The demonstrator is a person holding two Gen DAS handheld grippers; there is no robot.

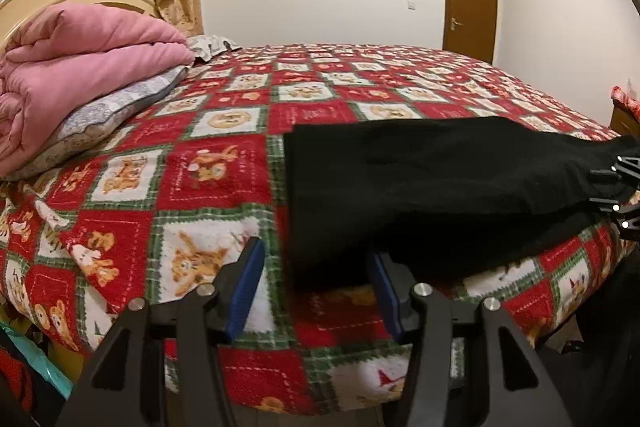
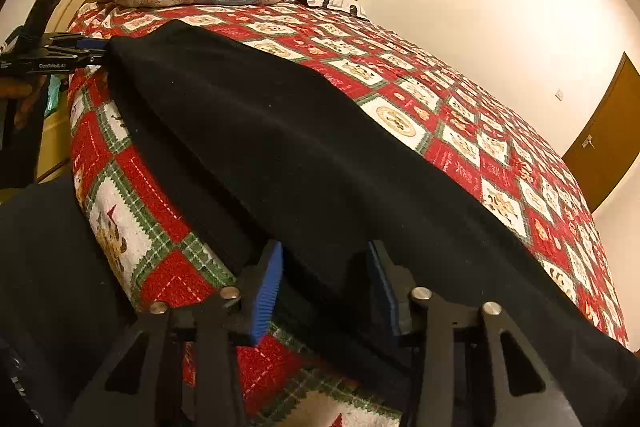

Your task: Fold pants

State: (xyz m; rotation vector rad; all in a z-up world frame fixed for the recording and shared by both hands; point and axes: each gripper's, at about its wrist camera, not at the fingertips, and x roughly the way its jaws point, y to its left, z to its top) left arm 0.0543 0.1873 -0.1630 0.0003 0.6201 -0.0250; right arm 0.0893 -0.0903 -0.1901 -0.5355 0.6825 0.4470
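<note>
The black pants point(image 1: 420, 179) lie flat along the near edge of the bed point(image 1: 224, 163), on its checked bear-print cover. The left gripper point(image 1: 316, 287) has its jaws spread at one end of the cloth (nothing pinched between them), and the right gripper point(image 2: 326, 287) stands the same way at the other end.

Bed point(image 1: 224, 155) with black pants point(image 1: 420, 179), pillow point(image 1: 100, 123).
</note>
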